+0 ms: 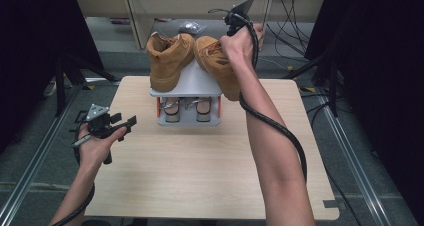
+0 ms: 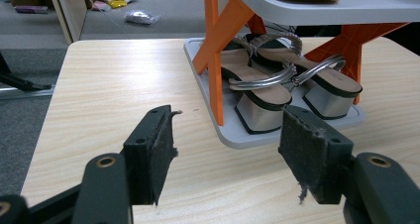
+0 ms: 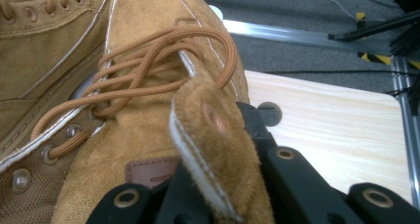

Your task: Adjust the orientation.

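Two tan suede boots sit at the top of a small grey shoe rack [image 1: 192, 83] with orange supports [image 2: 215, 60]. The left boot [image 1: 167, 61] stands upright on the top shelf. The right boot [image 1: 217, 66] is tilted, its toe pointing down over the shelf's front right corner. My right gripper [image 1: 231, 31] is shut on this boot's collar flap [image 3: 208, 130] beside the laces. A pair of silver sandals [image 2: 277, 85] rests on the lower tray. My left gripper [image 2: 228, 135] hovers open and empty over the table's left side [image 1: 125, 122], aimed at the rack.
The light wooden table [image 1: 200, 166] has free room in front of the rack and on both sides. Metal floor rails run along both table sides. Behind the table are cables, black stands and a plastic bag [image 1: 189, 26] on the floor.
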The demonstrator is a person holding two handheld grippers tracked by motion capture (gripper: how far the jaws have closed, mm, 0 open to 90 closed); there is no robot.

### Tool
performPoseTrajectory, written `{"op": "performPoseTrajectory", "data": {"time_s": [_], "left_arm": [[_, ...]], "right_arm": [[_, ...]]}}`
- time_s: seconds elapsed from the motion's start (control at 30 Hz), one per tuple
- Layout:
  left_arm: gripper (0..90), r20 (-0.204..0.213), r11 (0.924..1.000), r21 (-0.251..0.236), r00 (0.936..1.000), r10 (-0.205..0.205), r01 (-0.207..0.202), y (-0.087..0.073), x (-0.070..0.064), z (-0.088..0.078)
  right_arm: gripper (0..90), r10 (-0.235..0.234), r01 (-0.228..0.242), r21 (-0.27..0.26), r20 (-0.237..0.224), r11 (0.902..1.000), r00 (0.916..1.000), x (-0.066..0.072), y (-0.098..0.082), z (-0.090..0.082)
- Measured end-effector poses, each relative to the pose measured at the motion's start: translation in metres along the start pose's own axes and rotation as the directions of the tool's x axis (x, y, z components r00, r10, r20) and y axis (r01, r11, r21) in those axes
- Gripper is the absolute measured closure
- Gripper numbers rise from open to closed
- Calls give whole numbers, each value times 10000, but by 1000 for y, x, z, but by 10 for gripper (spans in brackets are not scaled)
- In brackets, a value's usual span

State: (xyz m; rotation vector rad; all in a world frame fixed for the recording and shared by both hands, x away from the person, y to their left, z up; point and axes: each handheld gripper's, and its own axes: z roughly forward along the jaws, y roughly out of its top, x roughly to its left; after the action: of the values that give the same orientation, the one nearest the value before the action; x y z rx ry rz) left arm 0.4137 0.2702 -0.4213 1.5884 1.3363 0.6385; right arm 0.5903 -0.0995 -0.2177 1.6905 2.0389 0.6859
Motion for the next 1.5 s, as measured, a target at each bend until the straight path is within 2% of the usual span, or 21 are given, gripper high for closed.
{"op": "performPoseTrajectory", "data": {"time_s": [0.13, 0.2, 0.27, 0.37, 0.43, 0.5, 0.57, 0.63, 0.67, 0.77, 0.83, 1.0, 1.03, 1.1, 1.2, 1.27, 1.33, 1.4, 1.43, 1.47, 1.5], "left_arm": [[375, -38, 10000, -18, 10000, -20, 20, 0, 2, -1], [374, -49, 10000, 1, 10000, -25, 25, 0, 2, -1], [374, -33, 10000, 8, 10000, -2, 2, 0, 2, -1], [374, -30, 10000, 4, 10000, 3, -3, 0, 1, 0], [374, -28, 10000, 32, 10000, 14, -14, 0, 1, 0], [374, -7, 10000, 45, 10000, 7, -7, -1, 0, 0], [374, -6, 10000, 55, 10000, -5, 5, -1, 0, 0], [374, -16, 10000, 47, 10000, -14, 14, -2, 1, 1], [374, -20, 10000, 49, 10000, -25, 25, -2, 1, 1], [374, -27, 9999, 145, 10000, 13, -12, -2, 0, 2], [374, 36, 10000, 97, 10000, 11, -12, -2, -2, 3], [374, 73, 9999, 102, 10000, 34, -34, -2, -4, 4], [374, 78, 9999, 105, 10000, 41, -41, -2, -4, 4], [374, 86, 9999, 94, 10000, 46, -46, -2, -4, 4], [373, 89, 9999, 96, 10000, 32, -33, -3, -4, 4], [373, 97, 9999, 108, 10000, 17, -18, -4, -4, 5], [373, 76, 9999, 138, 10000, -3, 2, -4, -5, 5], [373, 110, 9999, 140, 9999, 2, -3, -5, -5, 6], [373, 130, 9999, 124, 9999, -4, 3, -5, -6, 6], [373, 133, 9999, 115, 9999, -5, 3, -5, -6, 6], [373, 134, 9999, 119, 9999, -8, 6, -5, -6, 6]], "right_arm": [[858, 163, -163, 71, 0, 9998, 9999, 0, 1, 5], [858, 481, -481, 203, -6, 9986, 9988, 2, 1, 5], [857, 246, -246, 21, -38, 9997, 9997, 0, 2, 8], [857, 238, -238, 5, 48, 9997, 9997, 1, 3, 9], [856, 335, -335, 58, 13, 9994, 9994, 2, 4, 9], [856, 669, -668, 161, -65, 9976, 9977, 5, 4, 8], [856, 405, -405, -48, -116, 9992, 9991, 3, 5, 11], [856, 479, -479, 34, -89, 9988, 9988, 2, 6, 10], [856, 869, -866, 163, -185, 9961, 9960, 3, 6, 10], [854, 873, -870, 151, -223, 9961, 9959, 3, 5, 10], [851, 566, -565, 44, -88, 9984, 9984, 1, 5, 12], [828, 788, -784, 158, -213, 9968, 9967, 2, 4, 12], [825, 480, -479, 90, -140, 9988, 9987, 1, 3, 14], [816, 451, -447, 135, -342, 9989, 9984, -1, 3, 14], [787, -225, 229, 81, -472, 9997, 9986, -4, 3, 17], [762, -186, 199, 230, -568, 9995, 9982, -4, 3, 17], [740, -749, 762, 215, -545, 9969, 9957, -5, 3, 20], [713, -719, 734, 176, -728, 9971, 9947, -5, 2, 21], [703, -884, 918, 523, -646, 9944, 9940, -5, 2, 22], [710, -894, 932, 591, -654, 9939, 9939, -6, 1, 23], [710, -957, 996, 441, -823, 9941, 9920, -8, 1, 23]]}}
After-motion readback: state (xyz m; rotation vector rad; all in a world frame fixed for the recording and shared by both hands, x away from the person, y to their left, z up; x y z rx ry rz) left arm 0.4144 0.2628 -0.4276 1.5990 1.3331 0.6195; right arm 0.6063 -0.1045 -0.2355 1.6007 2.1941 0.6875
